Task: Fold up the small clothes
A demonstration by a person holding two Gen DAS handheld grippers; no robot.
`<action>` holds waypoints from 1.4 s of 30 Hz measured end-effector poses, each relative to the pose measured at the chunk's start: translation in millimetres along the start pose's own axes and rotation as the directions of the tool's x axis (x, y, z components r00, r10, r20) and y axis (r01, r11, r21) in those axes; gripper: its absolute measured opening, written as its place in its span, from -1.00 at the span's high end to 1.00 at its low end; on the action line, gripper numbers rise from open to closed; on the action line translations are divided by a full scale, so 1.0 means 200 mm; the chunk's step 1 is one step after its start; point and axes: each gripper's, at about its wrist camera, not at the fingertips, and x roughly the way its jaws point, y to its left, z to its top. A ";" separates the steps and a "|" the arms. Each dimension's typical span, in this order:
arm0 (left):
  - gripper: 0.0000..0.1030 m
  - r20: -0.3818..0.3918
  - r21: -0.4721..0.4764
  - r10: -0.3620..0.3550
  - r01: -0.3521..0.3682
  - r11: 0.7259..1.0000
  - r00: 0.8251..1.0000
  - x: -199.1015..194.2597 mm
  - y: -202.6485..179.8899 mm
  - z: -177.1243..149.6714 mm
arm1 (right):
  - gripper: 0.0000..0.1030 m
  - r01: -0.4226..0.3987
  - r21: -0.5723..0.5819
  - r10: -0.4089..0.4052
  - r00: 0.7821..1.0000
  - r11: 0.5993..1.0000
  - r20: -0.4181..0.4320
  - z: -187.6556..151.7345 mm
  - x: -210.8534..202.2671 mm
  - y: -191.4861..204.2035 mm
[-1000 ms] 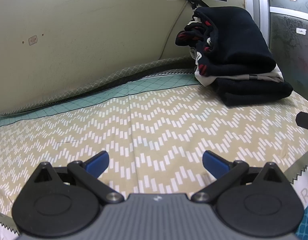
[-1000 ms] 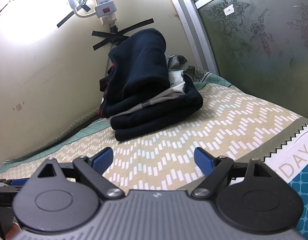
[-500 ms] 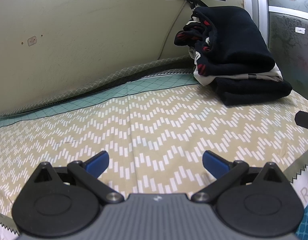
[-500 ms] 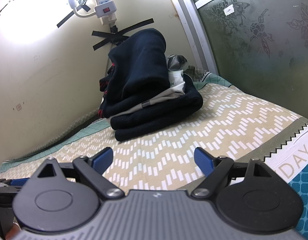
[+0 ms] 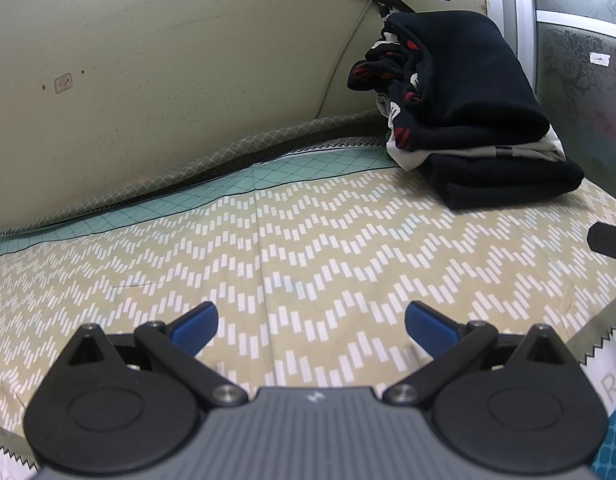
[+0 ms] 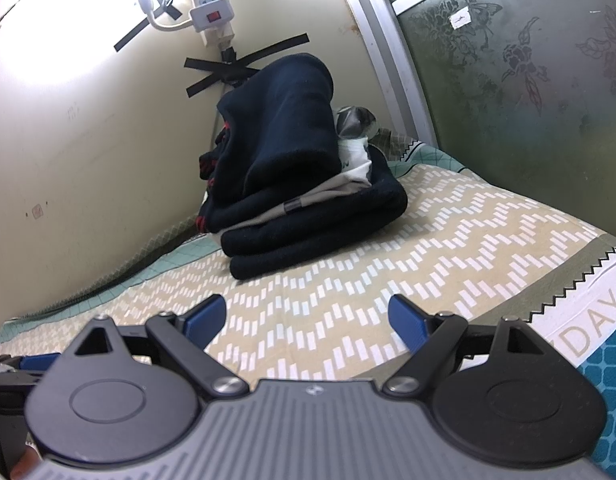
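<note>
Against the cream wall [image 5: 188, 60], in the corner, a stack of folded dark navy clothes [image 5: 467, 92] rests on the tan chevron-patterned bedsheet [image 5: 308, 248]. Near the stack, the left gripper [image 5: 311, 322] and right gripper [image 6: 306, 314] hover with blue-tipped fingers spread wide, holding nothing. The sheet border reads "DAY" [image 6: 591, 332].

Take the stack of folded clothes [image 5: 467, 120] as your landmark. It lies on the bed cover [image 5: 308, 240], in the far corner where the wall [image 5: 168, 60] meets the patterned panel [image 6: 527, 60]. Behind the stack, crossed tape strips [image 6: 244, 68] sit on the wall; above them hangs a power strip [image 6: 208, 8]. Your left tongs [image 5: 309, 322] and right tongs [image 6: 306, 318] are in front of the stack, well apart from it, over the cover.
</note>
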 end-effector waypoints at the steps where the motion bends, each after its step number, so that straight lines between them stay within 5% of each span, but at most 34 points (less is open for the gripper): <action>1: -1.00 0.000 0.000 0.000 0.000 1.000 1.000 0.00 0.00 0.00 | -0.49 0.000 0.000 0.000 1.000 1.000 -0.001 0.00 0.00 0.00; 42: -1.00 0.000 0.011 -0.006 0.006 1.000 1.000 -0.01 0.01 -0.01 | -0.49 -0.003 -0.001 0.003 1.000 1.000 0.000 0.01 0.01 0.00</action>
